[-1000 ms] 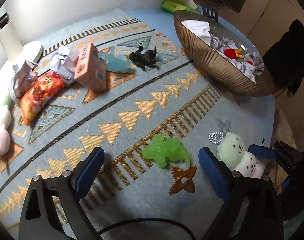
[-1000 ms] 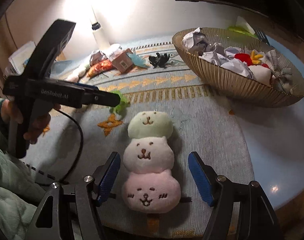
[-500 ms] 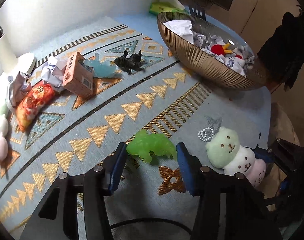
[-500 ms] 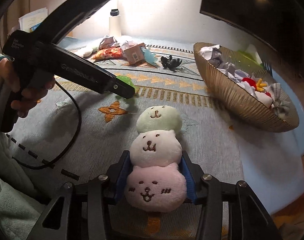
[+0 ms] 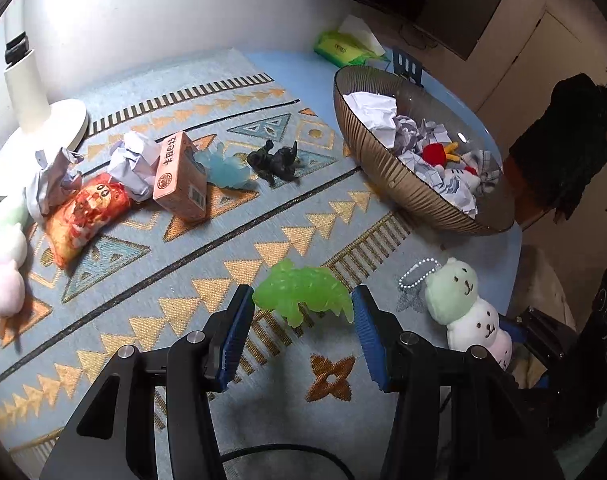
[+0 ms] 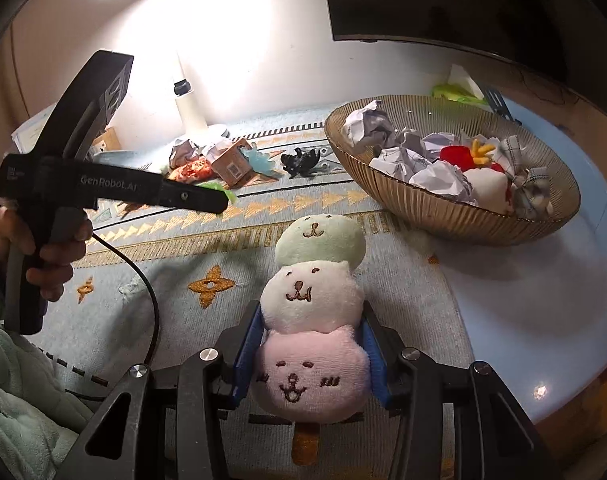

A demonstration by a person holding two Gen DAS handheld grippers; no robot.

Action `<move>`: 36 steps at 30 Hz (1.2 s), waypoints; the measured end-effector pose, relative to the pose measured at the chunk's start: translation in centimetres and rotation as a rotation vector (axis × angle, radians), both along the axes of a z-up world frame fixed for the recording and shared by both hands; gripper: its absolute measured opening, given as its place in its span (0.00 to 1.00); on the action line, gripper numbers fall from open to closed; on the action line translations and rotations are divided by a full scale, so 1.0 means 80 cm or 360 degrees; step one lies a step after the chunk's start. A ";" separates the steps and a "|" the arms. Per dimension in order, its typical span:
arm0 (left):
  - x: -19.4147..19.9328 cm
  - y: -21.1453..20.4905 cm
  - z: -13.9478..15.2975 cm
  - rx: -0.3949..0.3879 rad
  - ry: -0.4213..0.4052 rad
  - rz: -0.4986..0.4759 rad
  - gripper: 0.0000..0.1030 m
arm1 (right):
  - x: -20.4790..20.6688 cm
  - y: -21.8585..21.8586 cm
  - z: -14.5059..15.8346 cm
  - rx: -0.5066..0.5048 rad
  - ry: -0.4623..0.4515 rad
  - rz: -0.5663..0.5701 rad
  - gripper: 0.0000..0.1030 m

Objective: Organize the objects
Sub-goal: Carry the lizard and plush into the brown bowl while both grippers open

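A: Where is the green dinosaur [image 5: 303, 294] now?

B: Between the blue pads of the left tongs [image 5: 301, 320], well in front of the ribbed bowl [image 5: 399, 188]. Those tongs have just been closing and now stand narrow, both pads pressing on the toy's ends. It shows against the patterned cloth [image 5: 183, 276] on the counter; I cannot tell whether it touches the cloth.

A: And the plush?

B: The three-ball plush [image 6: 313, 320], green on top, white in the middle, pink at the bottom, sits in the right tongs [image 6: 311, 356]. They too have just been closing, and they squeeze the pink ball and the lower part of the white one from both sides. It is nearer the camera than the bowl, on the bowl's left side as the right wrist view shows it.

A: What is in the bowl?

B: Crumpled paper [image 6: 367, 124], a red toy [image 6: 459, 156] with yellow bits and some checked fabric [image 6: 531, 184].

A: Anything further off?

B: To the left of the bowl in the left wrist view lie a black figure [image 5: 275, 162], a pale blue figure [image 5: 223, 170], a pink carton [image 5: 181, 182], more paper balls [image 5: 133, 160], a red snack bag [image 5: 83, 216] and a second three-ball plush [image 5: 5, 256]. Behind them stands a white lamp [image 5: 35, 116]. Behind the bowl is a green tissue pack [image 5: 343, 46]. A hand [image 6: 51, 252] grips the left tongs' handle.
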State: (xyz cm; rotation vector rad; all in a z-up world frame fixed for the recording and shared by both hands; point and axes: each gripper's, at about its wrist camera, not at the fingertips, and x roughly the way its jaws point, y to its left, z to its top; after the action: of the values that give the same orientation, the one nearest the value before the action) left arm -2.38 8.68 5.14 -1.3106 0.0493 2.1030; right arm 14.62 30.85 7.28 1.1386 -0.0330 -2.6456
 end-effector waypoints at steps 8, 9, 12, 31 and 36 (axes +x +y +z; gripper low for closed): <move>-0.001 0.012 0.018 0.0051 0.0027 -0.0038 0.47 | -0.004 0.012 0.027 -0.0164 0.0079 0.0122 0.44; 0.001 0.017 0.023 0.0060 0.0047 -0.0069 0.47 | -0.005 0.017 0.036 -0.0181 0.0112 0.0120 0.44; 0.007 0.039 0.044 0.0070 0.0145 -0.0184 0.47 | -0.011 0.038 0.058 -0.0193 0.0215 0.0047 0.44; -0.049 0.233 0.054 -0.0136 0.0342 -0.0448 0.47 | -0.151 0.132 0.073 0.0199 0.0227 -0.0636 0.44; -0.060 0.224 0.050 -0.0076 0.0249 -0.0369 0.53 | -0.175 0.129 0.071 0.0282 0.0208 -0.0718 0.53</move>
State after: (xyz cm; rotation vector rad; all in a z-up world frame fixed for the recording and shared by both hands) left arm -7.19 26.59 9.16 -1.1069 0.3053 2.0097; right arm 0.59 41.20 12.96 1.1157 -0.0340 -3.1728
